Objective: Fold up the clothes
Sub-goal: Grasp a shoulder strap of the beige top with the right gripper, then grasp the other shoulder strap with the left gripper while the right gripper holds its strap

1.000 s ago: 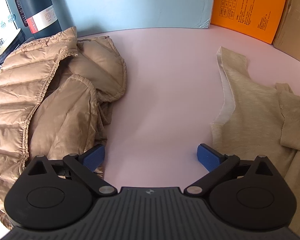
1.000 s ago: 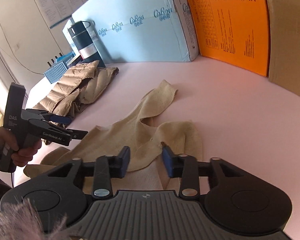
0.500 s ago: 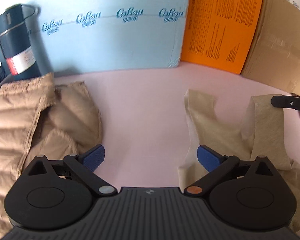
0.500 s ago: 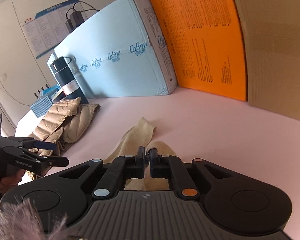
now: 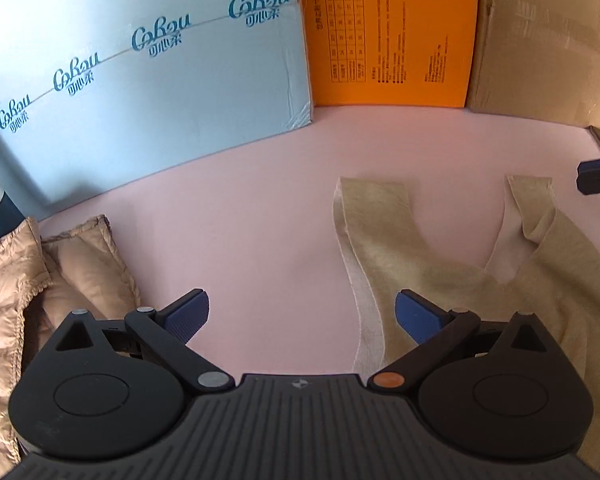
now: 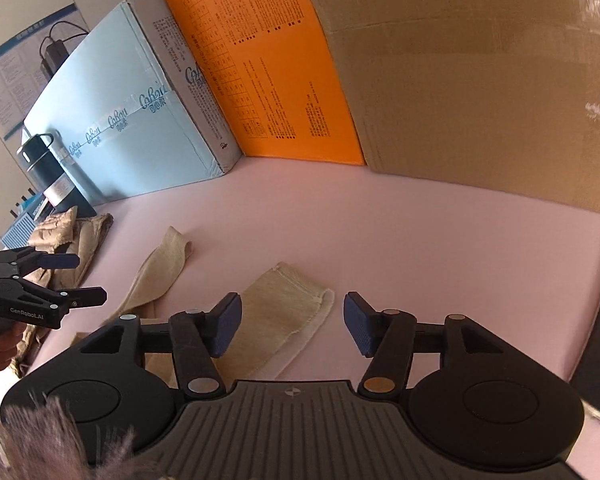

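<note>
— Two sets of tongs are showing; how are they sitting?

— Both are gaping wide with nothing between the pads. The left tongs [image 5: 302, 314] are hovering over bare pink worktop [image 5: 240, 220], their right pad [image 5: 418, 318] hanging above the pale edge of the beige knitted sleeveless top [image 5: 440, 280]. The right tongs [image 6: 292, 326] are hanging over one strap end of that same top [image 6: 276, 320], gripping none of it.

— Where is the garment lying?

— It is lying flat on the worktop, mostly to the right in the left wrist view, its two shoulder straps pointing away toward the boxes. In the right wrist view the second strap [image 6: 160, 268] is stretching off to the left, near the left tongs [image 6: 74, 280], which a hand is holding at the frame edge.

— Anything beside it?

— A tan quilted puffer jacket [image 5: 28, 300] is lying crumpled to the left, apart from the top. Behind it a dark blue insulated flask [image 6: 50, 172] is standing, and along the back a light blue printed carton [image 5: 140, 80], an orange printed box [image 5: 392, 32] and a plain brown cardboard box [image 5: 548, 40] are standing side by side.
</note>
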Action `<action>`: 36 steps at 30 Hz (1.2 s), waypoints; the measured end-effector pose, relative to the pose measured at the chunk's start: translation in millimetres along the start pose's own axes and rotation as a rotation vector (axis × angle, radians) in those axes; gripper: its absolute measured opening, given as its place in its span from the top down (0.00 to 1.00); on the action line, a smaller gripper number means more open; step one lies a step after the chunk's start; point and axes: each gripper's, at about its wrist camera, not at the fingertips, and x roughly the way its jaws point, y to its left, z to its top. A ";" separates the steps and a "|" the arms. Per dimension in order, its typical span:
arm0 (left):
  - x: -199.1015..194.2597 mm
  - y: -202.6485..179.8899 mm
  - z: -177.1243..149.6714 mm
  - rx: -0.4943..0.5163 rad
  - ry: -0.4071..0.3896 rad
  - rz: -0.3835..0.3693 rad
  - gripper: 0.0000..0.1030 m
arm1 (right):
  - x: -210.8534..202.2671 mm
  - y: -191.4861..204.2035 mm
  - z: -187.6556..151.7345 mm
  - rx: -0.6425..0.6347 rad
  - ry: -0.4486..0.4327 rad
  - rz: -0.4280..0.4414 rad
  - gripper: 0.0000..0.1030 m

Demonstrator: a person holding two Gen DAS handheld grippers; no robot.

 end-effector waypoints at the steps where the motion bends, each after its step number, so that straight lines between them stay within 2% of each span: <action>1: 0.9 0.2 -1.8 -0.007 0.003 -0.003 0.03 | -1.3 0.7 0.2 -0.043 -0.001 -0.002 0.43; 4: 2.7 1.8 -0.8 -0.027 -0.016 -0.013 0.03 | 11.8 5.5 5.7 -0.191 0.035 -0.018 0.42; 7: 4.1 1.8 10.5 -0.038 -0.077 -0.022 0.03 | 29.7 6.2 7.3 -0.295 0.064 -0.007 0.42; 10: 15.3 -0.8 29.6 -0.016 -0.112 -0.021 0.03 | 46.5 5.9 3.7 -0.345 0.102 0.009 0.42; 13: 32.3 -4.0 47.6 0.028 -0.141 -0.057 0.03 | 49.0 3.8 0.3 -0.336 0.067 0.017 0.42; 15: 47.9 -5.9 56.0 0.043 -0.133 -0.074 0.03 | 47.9 3.5 -0.3 -0.334 0.059 0.011 0.46; 18: 73.9 -6.0 63.7 0.022 -0.089 -0.117 0.03 | 46.7 0.4 -0.2 -0.316 0.039 0.001 0.57; 19: 81.1 -6.2 64.8 0.017 -0.075 -0.137 0.03 | 45.6 -0.6 -0.2 -0.309 0.031 -0.006 0.64; 20: 86.8 -7.5 63.9 0.026 -0.063 -0.164 0.07 | 44.5 -1.0 0.0 -0.304 0.026 -0.013 0.71; 21: 89.7 -9.1 62.2 0.046 -0.064 -0.185 0.07 | 43.6 -0.8 0.6 -0.298 0.025 -0.017 0.75; 22: 88.0 -10.8 61.0 0.076 -0.082 -0.210 0.14 | 43.2 0.9 1.4 -0.296 0.027 -0.016 0.84; 23: 85.9 -12.4 59.8 0.107 -0.102 -0.235 0.33 | 43.0 3.4 1.7 -0.300 0.031 -0.010 0.87; 24: 82.6 -13.4 59.8 0.132 -0.114 -0.271 0.48 | 43.4 6.5 1.3 -0.311 0.035 -0.006 0.89; 25: 80.2 -14.1 60.5 0.143 -0.115 -0.294 0.80 | 43.7 9.3 0.9 -0.321 0.038 -0.001 0.95; 26: 78.6 -14.4 61.8 0.142 -0.105 -0.308 0.95 | 44.2 11.3 0.8 -0.324 0.041 0.004 0.95; 28: 74.3 -13.1 61.9 0.134 -0.115 -0.323 0.95 | 44.4 13.1 2.0 -0.311 0.045 -0.002 0.95; 31: 61.8 -10.2 61.3 0.109 -0.152 -0.307 0.95 | 41.3 15.3 2.8 -0.300 0.034 -0.023 0.96; 36: 13.5 -7.2 56.8 0.063 -0.249 -0.304 0.95 | 12.9 36.8 4.8 -0.327 -0.038 -0.029 0.96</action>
